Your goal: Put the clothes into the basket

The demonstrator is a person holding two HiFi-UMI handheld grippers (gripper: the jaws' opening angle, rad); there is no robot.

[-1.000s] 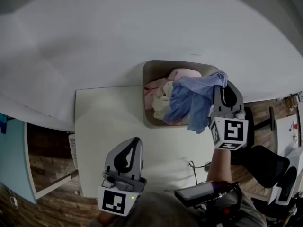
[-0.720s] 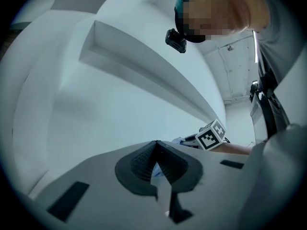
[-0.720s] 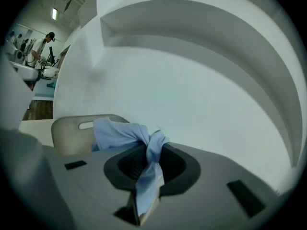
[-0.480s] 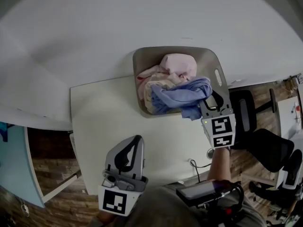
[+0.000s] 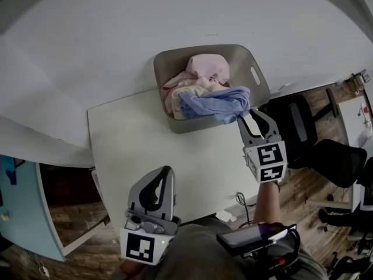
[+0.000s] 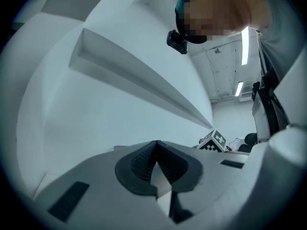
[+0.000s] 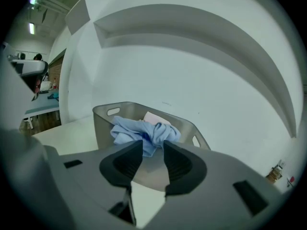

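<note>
In the head view, the left tongs (image 5: 166, 175) hang over the near edge of the counter (image 5: 145, 139), well apart from the basket (image 5: 247, 60). The right tongs (image 5: 252, 119) point at the basket's near corner. The blue garment (image 5: 213, 104) lies just ahead of their tips; contact cannot be told. Pink clothes (image 5: 207, 69) lie farther ahead, inside. Both forearms are largely cut off.

In the left gripper view, the left tongs (image 6: 156, 146) are pressed together on nothing, facing a bare wall (image 6: 96, 114). The other gripper's marker cube (image 6: 213, 140) peeks out to their right.

In the right gripper view, the right tongs (image 7: 153, 150) gape empty. Beyond the gap the blue garment (image 7: 144, 131) spills over the basket (image 7: 108, 114) rim.
</note>
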